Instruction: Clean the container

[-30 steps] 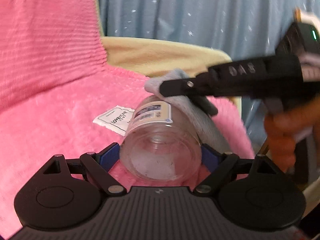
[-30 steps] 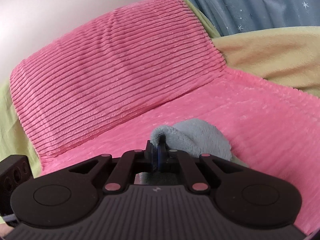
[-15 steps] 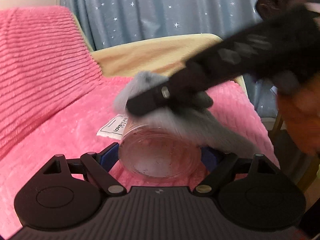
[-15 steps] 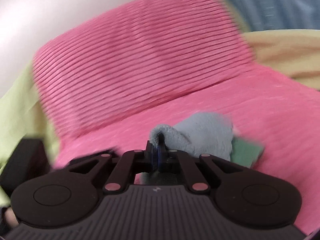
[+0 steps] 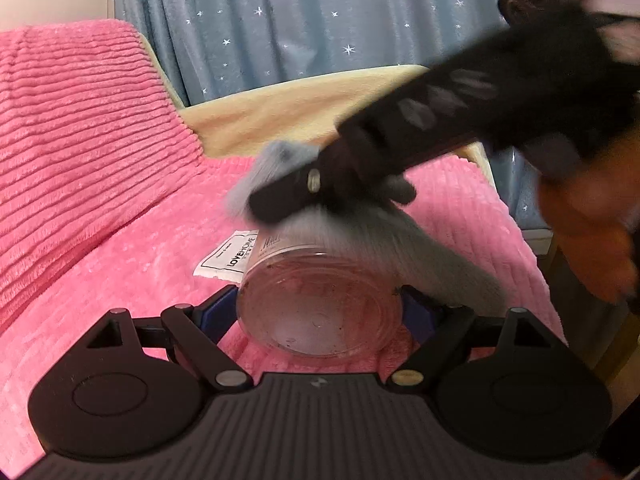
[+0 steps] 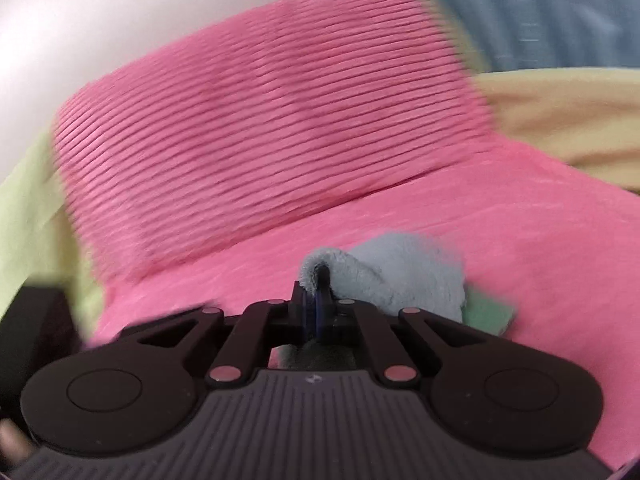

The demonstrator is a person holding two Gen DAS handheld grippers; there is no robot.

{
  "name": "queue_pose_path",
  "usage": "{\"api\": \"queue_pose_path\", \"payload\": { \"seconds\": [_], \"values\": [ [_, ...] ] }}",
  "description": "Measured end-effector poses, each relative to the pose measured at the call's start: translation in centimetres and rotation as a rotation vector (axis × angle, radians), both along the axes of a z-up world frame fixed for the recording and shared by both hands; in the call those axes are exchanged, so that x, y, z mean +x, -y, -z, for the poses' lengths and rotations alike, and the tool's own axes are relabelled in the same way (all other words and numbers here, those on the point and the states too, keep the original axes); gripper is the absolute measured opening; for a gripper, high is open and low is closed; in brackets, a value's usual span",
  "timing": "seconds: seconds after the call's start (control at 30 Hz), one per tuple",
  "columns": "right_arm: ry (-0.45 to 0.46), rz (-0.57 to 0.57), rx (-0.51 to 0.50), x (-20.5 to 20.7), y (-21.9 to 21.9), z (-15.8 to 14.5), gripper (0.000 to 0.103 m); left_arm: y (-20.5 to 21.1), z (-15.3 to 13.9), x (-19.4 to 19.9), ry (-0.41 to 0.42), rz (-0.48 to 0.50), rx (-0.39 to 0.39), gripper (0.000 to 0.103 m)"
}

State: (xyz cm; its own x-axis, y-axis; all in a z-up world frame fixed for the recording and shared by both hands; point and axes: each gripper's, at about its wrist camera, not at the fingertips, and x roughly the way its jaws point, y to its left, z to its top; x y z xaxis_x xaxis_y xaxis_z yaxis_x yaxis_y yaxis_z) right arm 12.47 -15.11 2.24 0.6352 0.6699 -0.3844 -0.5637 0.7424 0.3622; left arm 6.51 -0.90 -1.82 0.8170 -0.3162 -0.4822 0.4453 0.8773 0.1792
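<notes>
A clear jar (image 5: pixel 320 304) with a white label and dark specks on its base is clamped between the blue pads of my left gripper (image 5: pixel 320 312), its base toward the camera. My right gripper (image 5: pixel 280 200) reaches in from the right, blurred, and is shut on a grey fluffy cloth (image 5: pixel 400 240) that drapes over the jar's upper side. In the right wrist view the right gripper (image 6: pixel 316 300) pinches the grey cloth (image 6: pixel 400 276); a green patch (image 6: pixel 486 314) shows beside it. The jar's mouth is hidden.
A pink ribbed blanket (image 5: pixel 100 160) covers the seat and backrest below the jar. A white tag (image 5: pixel 228 258) lies on it. A beige cover (image 5: pixel 300 112) and a blue starred curtain (image 5: pixel 300 20) are behind. A light green cloth (image 6: pixel 24 208) lies left.
The right gripper with the cloth has swept across the jar, from its right flank up over its top. The left gripper has tilted so the jar's base faces the camera more.
</notes>
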Motion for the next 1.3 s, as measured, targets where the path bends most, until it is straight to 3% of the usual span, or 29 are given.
{"api": "queue_pose_path", "payload": {
  "seconds": [0.2, 0.27, 0.37, 0.43, 0.53, 0.63, 0.77, 0.83, 0.93, 1.07, 1.2, 1.3],
  "values": [
    [-0.016, 0.062, 0.046, 0.7, 1.1, 0.3, 0.001, -0.6, -0.2, 0.4, -0.032, -0.011, -0.061, 0.086],
    [-0.009, 0.064, 0.036, 0.5, 1.0, 0.3, 0.001, -1.4, -0.4, 0.7, -0.065, -0.021, -0.144, 0.089],
    [-0.02, 0.07, 0.055, 1.0, 1.6, 0.4, 0.001, -3.5, -0.7, 1.6, -0.129, -0.042, -0.347, 0.09],
    [-0.023, 0.072, 0.064, 0.9, 1.5, 0.7, 0.001, -4.2, -0.6, 2.0, -0.152, -0.057, -0.404, 0.087],
    [-0.041, 0.077, 0.081, 0.7, 1.5, 0.7, 0.001, -4.3, -0.3, 2.3, -0.167, -0.056, -0.398, 0.086],
    [-0.047, -0.009, 0.078, 0.0, 0.6, 0.6, 0.003, -3.6, -0.4, 2.0, -0.137, -0.051, -0.344, 0.086],
    [-0.007, -0.151, 0.019, -1.8, -1.1, 0.7, 0.002, -1.4, -0.4, 0.8, -0.031, -0.026, -0.115, 0.086],
    [0.01, -0.127, 0.002, -1.5, -0.9, 0.6, 0.001, -0.6, -0.3, 0.4, 0.0, -0.011, -0.05, 0.086],
    [0.003, 0.005, 0.033, 0.1, 0.8, 1.0, 0.001, 0.2, -0.2, 0.0, 0.023, 0.002, -0.001, 0.086],
    [-0.014, 0.049, 0.082, 1.1, 2.2, 1.6, 0.001, 0.2, -0.3, 0.2, 0.01, -0.009, -0.024, 0.086],
    [-0.004, 0.051, 0.069, 0.9, 2.2, 1.4, 0.001, -1.5, -0.4, 0.9, -0.072, -0.032, -0.175, 0.088],
    [-0.005, 0.053, 0.071, 0.9, 2.1, 1.4, 0.001, -2.1, -0.2, 1.2, -0.102, -0.043, -0.229, 0.087]
  ]
}}
